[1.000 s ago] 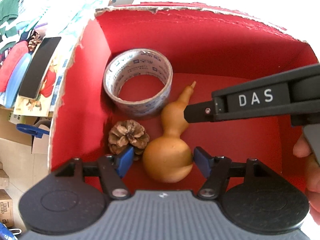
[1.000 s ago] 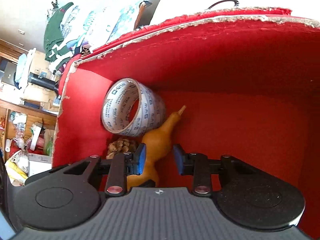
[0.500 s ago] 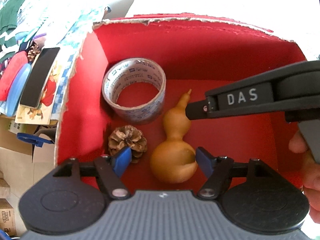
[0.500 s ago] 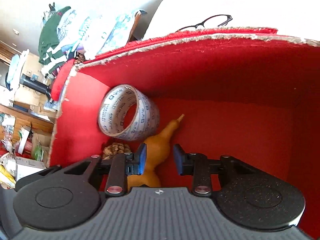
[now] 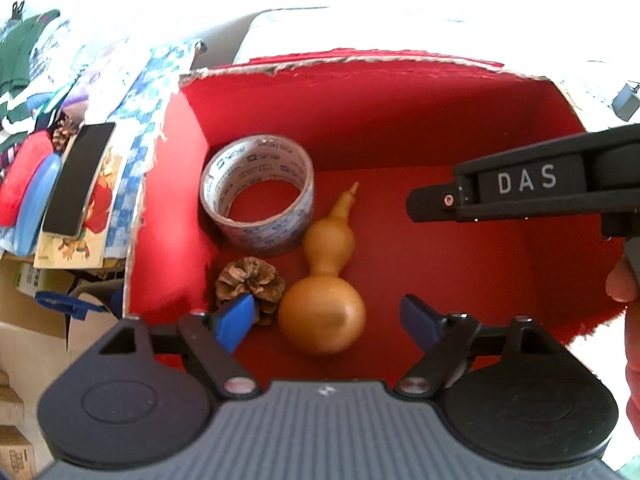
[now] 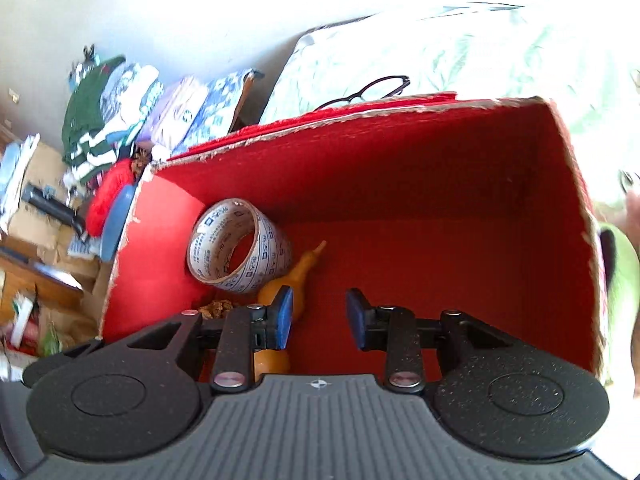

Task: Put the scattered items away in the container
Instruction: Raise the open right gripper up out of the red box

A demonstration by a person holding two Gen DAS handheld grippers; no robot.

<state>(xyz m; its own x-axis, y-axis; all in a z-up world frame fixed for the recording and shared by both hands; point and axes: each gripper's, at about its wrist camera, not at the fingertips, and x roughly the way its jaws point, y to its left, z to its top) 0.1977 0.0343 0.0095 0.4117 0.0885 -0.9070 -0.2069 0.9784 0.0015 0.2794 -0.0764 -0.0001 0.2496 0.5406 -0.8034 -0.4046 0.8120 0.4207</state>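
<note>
**Both grippers empty above the red box**

My left gripper [image 5: 328, 314] hangs spread above the red box [image 5: 360, 128], holding nothing. Just ahead of its fingers the gourd [image 5: 326, 300] lies on the box floor, the pine cone [image 5: 250, 284] touching its left side, the tape roll [image 5: 258, 196] beyond. My right gripper [image 6: 319, 316] is spread too, empty, the gourd behind its left finger.

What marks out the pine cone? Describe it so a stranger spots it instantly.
Find the red box. In its left corner lie a tape roll and a tan gourd. The pine cone sits before the tape, beside the gourd's bulb: the only brown, scaly, spiky thing.
</note>
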